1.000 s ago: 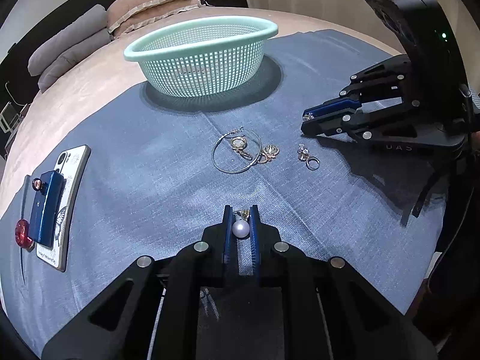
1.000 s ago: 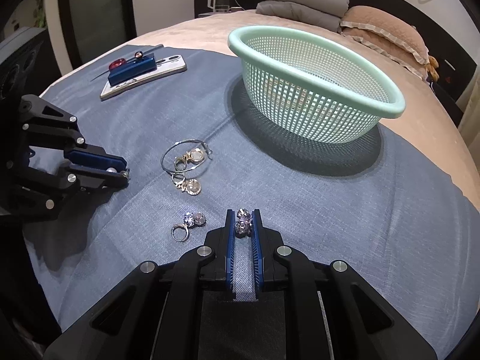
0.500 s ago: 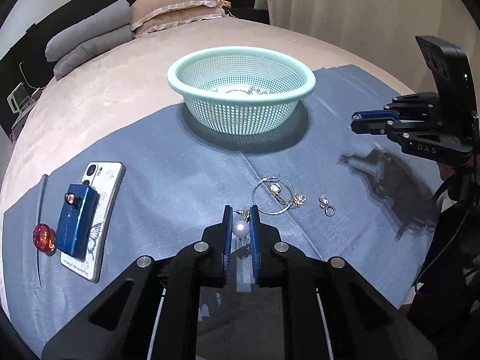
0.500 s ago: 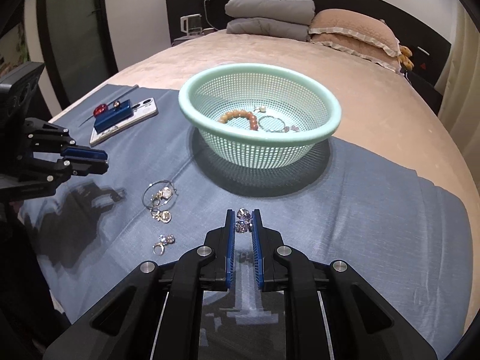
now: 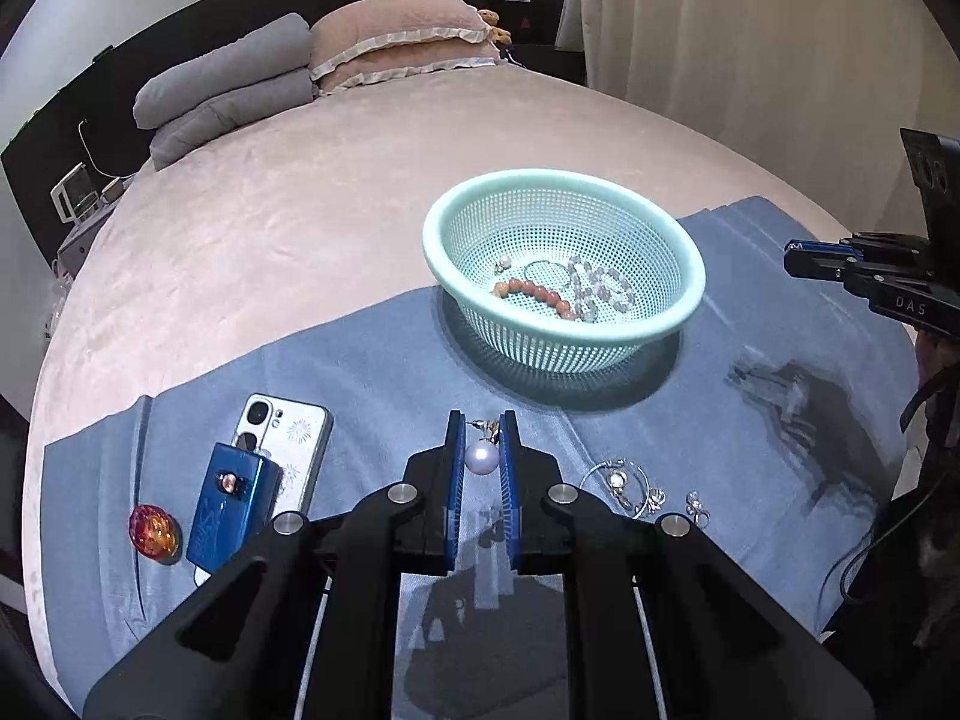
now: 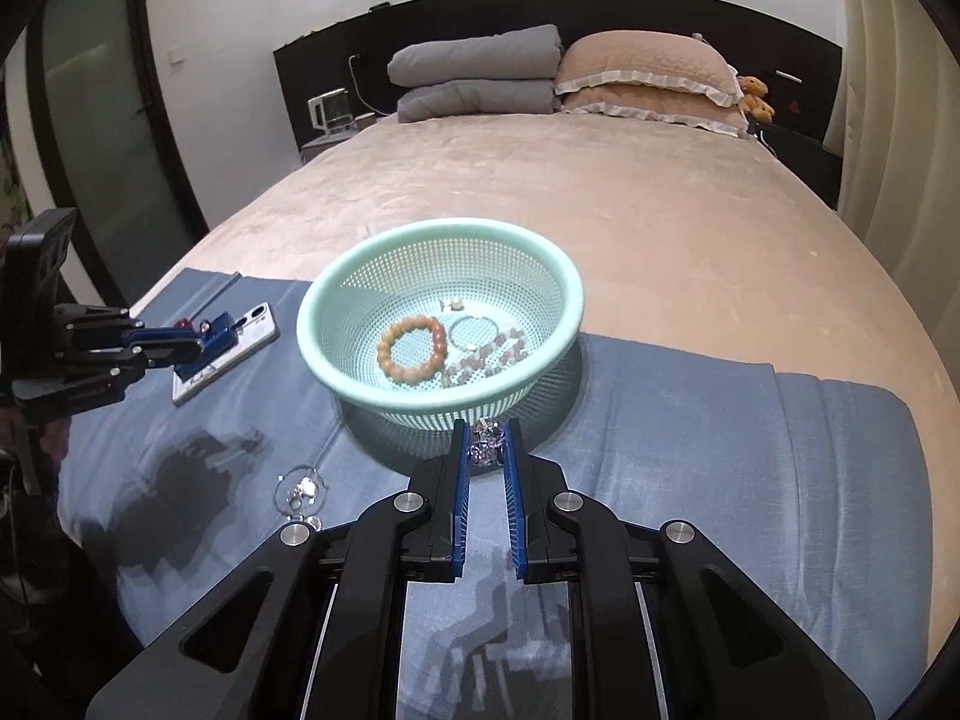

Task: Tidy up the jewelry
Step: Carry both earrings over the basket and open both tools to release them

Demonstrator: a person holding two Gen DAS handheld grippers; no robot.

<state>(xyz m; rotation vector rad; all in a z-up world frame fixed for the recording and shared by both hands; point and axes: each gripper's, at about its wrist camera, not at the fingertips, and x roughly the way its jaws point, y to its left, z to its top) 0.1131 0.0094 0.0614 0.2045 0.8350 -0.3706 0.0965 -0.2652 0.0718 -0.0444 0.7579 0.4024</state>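
Left wrist view: left gripper (image 5: 482,441) pinches a pearl earring (image 5: 481,456), right gripper (image 6: 487,441) a crystal earring (image 6: 487,443); releasing short of the basket (image 5: 441,252) ahead drops either onto the cloth (image 5: 384,360).

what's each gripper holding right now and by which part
The left gripper pinches a pearl earring by the pearl itself, the metal hook sticking out ahead. The right gripper clamps a crystal earring across its stones.

Left claw (image 5: 482,438) and right claw (image 6: 487,438) both hover clamped, fingers nearly parallel.
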